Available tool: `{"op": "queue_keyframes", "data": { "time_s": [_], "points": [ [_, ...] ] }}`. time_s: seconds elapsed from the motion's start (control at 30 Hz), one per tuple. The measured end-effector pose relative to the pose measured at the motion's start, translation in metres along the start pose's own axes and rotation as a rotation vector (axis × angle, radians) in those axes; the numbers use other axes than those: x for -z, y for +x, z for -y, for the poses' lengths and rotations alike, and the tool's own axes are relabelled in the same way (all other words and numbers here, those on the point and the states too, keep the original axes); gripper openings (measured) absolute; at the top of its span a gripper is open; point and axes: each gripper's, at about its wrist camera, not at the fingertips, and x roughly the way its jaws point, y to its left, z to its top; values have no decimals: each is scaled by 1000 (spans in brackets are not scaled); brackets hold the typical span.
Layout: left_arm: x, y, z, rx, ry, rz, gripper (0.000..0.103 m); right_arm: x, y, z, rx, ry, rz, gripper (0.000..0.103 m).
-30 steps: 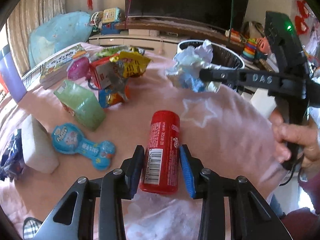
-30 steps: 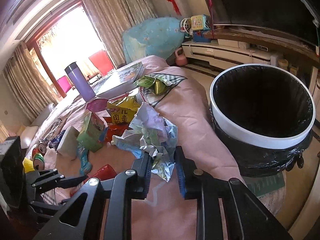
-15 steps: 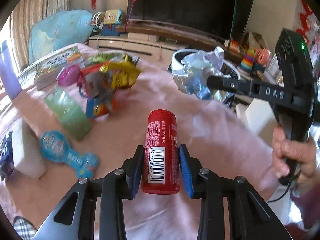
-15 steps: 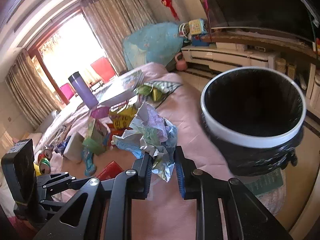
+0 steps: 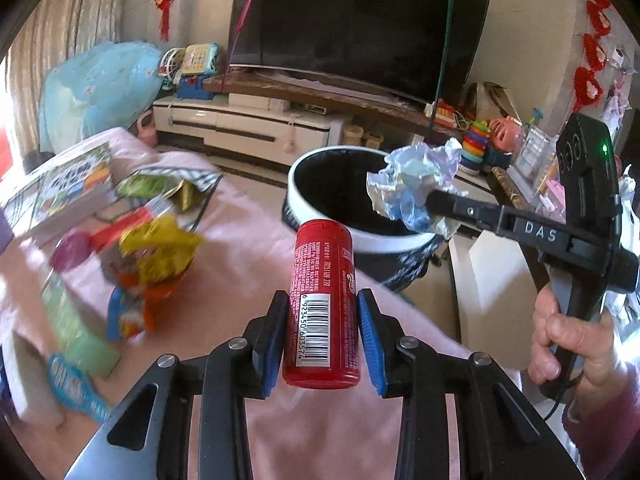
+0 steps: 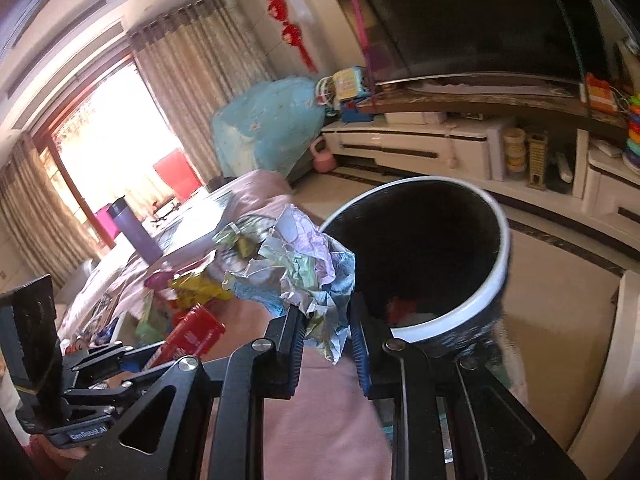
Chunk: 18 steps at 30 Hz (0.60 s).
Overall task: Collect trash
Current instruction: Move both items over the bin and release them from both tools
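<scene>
My left gripper (image 5: 322, 336) is shut on a red cylindrical can (image 5: 322, 304) with a barcode label, lifted off the pink tablecloth. My right gripper (image 6: 326, 336) is shut on a crumpled paper wad (image 6: 304, 268) and holds it at the near rim of the bin. In the left wrist view that crumpled wad (image 5: 416, 186) hangs over the mouth of the white-rimmed black bin (image 5: 320, 216), with the right gripper (image 5: 436, 200) coming in from the right in a person's hand (image 5: 568, 344). The bin (image 6: 480, 300) has some trash at its bottom.
Snack wrappers (image 5: 156, 256), a green box (image 5: 76, 332), a blue toy (image 5: 72, 388) and a book (image 5: 60, 188) lie on the pink-covered table (image 5: 248, 240). A purple bottle (image 6: 136, 232) stands further back. A TV cabinet (image 5: 248, 124) and toys line the far wall.
Both grippers have lifted and moved towards the bin, each keeping its load. The paper wad went from over the table to the bin's mouth; the can rose off the cloth.
</scene>
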Motion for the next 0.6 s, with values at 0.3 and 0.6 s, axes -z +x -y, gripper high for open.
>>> {"op": "queue_keyframes", "data": {
  "time_s": [0.3,0.6],
  "points": [
    [-33,44,2,15,-11,-4,33,-16,0,32,47,19,12,22],
    [-58,79,15,23,-16,-4,33,-29,11,54,67,32,-2,22]
  ]
}}
